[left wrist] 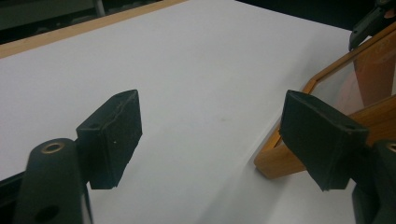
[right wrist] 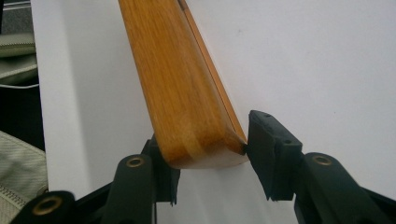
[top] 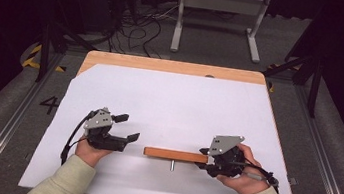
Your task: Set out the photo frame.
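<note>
Wood, varnished to a warm orange-brown, is what I am working with: a framed panel (top: 175, 155) standing on edge on the white sheet (top: 173, 107) that covers the table (top: 164, 65), near my side and between my two hands. From the left gripper view I can see a clear or glassy pane set inside the frame (left wrist: 336, 84), so I take it for a picture frame or a small mirror, though I cannot tell which. A thin metal pin (top: 172, 165) pokes out from its near side, perhaps a stand.

My right gripper (top: 204, 159) has the frame's right end between its jaws. In the right gripper view both pads sit against the rounded corner (right wrist: 201, 140), so I read this as a grip on the frame's thickness. My left gripper (top: 130, 129) hangs just beside the other end with its jaws wide apart and nothing between them; one pad (left wrist: 322, 135) stands just in front of the corner.

I judge the frame stiff and fairly light, but the varnish looks slick and the pane would be fragile. I would hold only the wooden rim, near the ends, never across the pane, and squeeze gently, since a one-ended hold could let it pivot.
</note>
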